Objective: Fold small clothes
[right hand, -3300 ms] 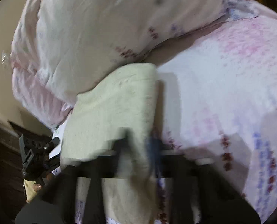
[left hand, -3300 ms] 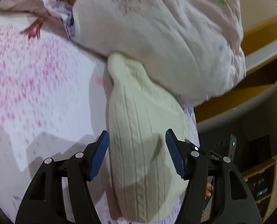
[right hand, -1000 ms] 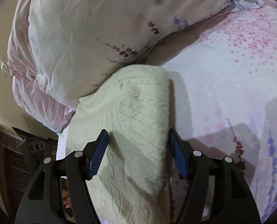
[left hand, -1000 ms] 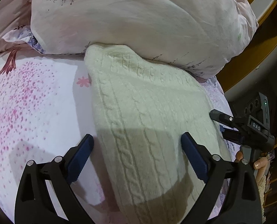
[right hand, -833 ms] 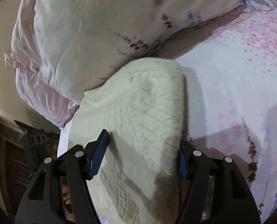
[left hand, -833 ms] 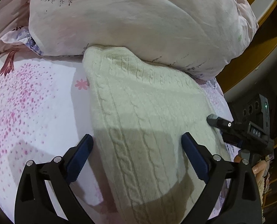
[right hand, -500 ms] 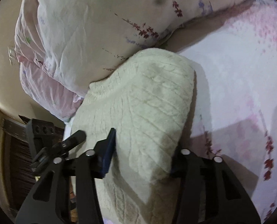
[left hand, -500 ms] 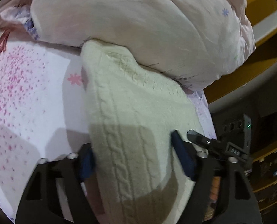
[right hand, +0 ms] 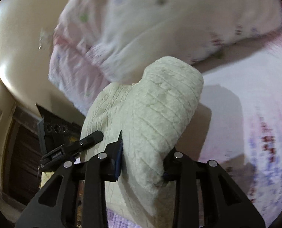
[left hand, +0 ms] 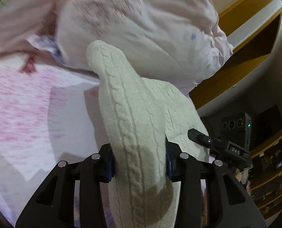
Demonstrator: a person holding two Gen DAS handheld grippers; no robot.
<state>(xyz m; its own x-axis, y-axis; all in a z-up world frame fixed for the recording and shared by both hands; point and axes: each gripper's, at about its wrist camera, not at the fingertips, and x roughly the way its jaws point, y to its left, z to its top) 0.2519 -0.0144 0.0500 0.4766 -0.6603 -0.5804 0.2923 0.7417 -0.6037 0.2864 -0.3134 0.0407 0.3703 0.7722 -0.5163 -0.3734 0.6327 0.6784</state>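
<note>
A folded cream cable-knit sweater is bunched up and raised off the flowered bed sheet. My left gripper has its jaws closing, and the blue pads squeeze a thick ridge of the knit from both sides. In the right wrist view the same sweater rises between the jaws of my right gripper, which are closing too, pads pressed into the knit. Each view shows the other gripper's black fingertip against the sweater's far side. The blue pads are mostly buried in the fabric.
A puffy pale-pink duvet lies heaped just behind the sweater, also the duvet in the right wrist view. A wooden headboard ledge and dark shelves stand at the bed's edge. A cream wall is on the left.
Both grippers went from wide open around the flat sweater to clamped on it. Both hands then rose and drew back, pulling the knit up into a ridge off the sheet.
</note>
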